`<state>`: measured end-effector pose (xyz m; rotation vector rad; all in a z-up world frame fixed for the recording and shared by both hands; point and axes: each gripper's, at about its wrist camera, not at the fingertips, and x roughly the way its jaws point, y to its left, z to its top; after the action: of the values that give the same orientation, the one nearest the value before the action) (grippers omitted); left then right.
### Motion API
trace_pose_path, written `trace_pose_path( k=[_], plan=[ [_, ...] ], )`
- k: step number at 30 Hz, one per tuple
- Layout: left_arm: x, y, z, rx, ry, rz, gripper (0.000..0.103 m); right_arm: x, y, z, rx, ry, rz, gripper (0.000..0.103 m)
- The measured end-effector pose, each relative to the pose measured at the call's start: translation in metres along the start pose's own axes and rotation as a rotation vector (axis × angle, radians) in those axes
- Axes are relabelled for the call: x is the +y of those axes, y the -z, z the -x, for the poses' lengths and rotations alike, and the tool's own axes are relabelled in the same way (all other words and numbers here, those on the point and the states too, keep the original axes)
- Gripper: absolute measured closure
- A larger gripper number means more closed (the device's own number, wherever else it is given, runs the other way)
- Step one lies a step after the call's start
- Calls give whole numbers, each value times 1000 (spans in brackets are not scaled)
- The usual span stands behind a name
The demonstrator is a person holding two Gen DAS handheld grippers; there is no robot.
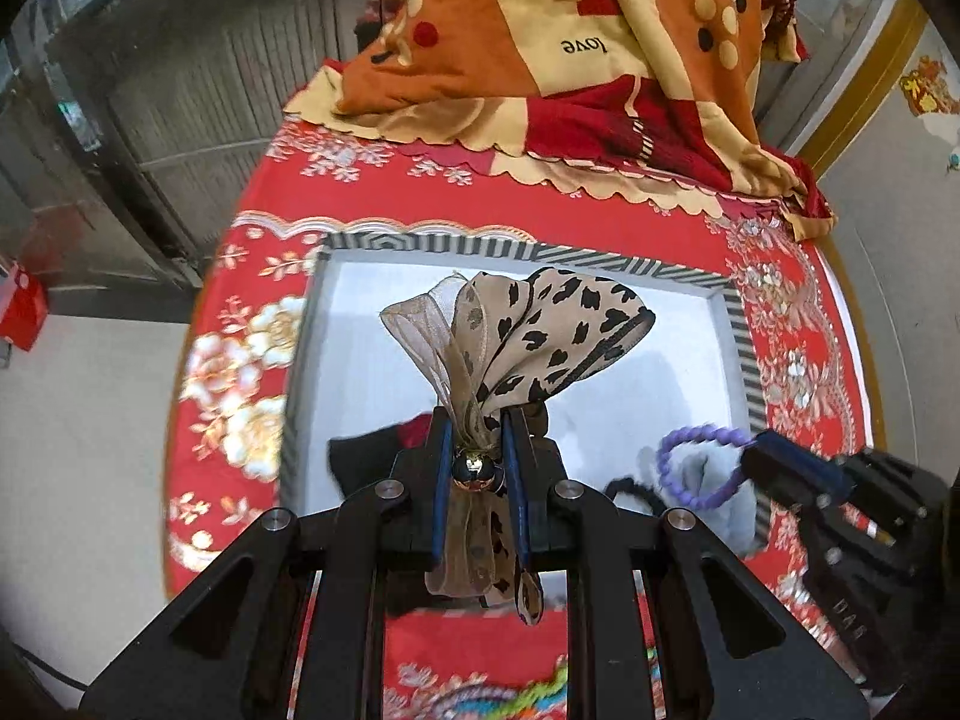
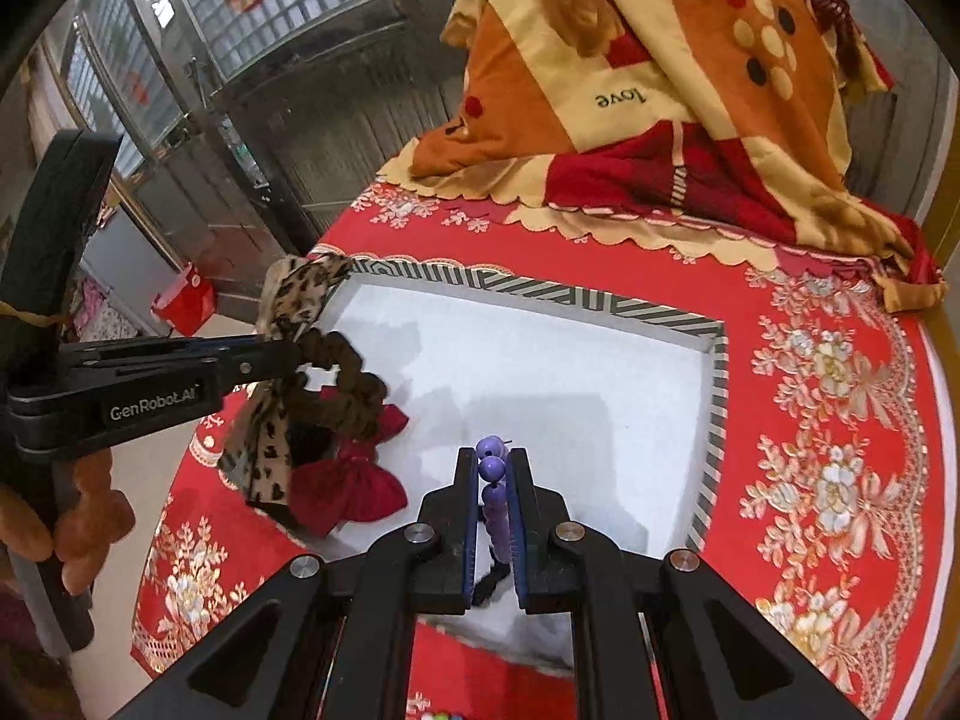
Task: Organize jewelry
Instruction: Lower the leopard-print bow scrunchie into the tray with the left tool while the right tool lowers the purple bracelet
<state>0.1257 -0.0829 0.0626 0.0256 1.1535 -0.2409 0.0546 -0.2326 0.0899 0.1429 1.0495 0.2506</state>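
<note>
While both hands hover over the striped-rim tray [image 1: 690, 273] on the red bed cover [image 1: 600, 216], the left gripper [image 1: 477, 474] pinches a leopard-print bow scrunchie [image 1: 540, 336] at its gold bead. The right gripper [image 2: 493, 504] is pressed together on a purple bead bracelet [image 2: 492, 468]. A red bow [image 2: 354, 489] lies in the tray's near-left corner.

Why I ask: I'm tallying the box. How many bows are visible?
2. The leopard-print bow is clamped in the left claw; the red bow lies in the white box beneath it. More may be hidden.
</note>
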Motion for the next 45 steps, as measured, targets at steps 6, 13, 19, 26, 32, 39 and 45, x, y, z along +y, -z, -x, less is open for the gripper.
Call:
trace_pose_path(
  k=[6,13,19,26,32,39,45],
  plan=[
    [-1,-20,-30,28,20,15,88,-10,-13,-30,37,0,-22,94],
    [12,-41,-65,65,-4,62,88,-50,-22,-63,76,26,-112,95],
    [27,-42,-88,102,-49,90,88,-69,-21,-86,110,45,-147,95],
    [35,-39,-96,111,-54,109,87,-71,-18,-98,143,77,-124,94],
    [34,-35,-89,97,-49,112,63,-65,-12,-88,129,68,-121,78],
    [31,-26,-62,50,-32,109,58,-52,-5,-60,86,58,-139,78],
    [27,-11,-24,-11,-33,93,58,-34,1,-29,51,65,-117,75]
  ],
)
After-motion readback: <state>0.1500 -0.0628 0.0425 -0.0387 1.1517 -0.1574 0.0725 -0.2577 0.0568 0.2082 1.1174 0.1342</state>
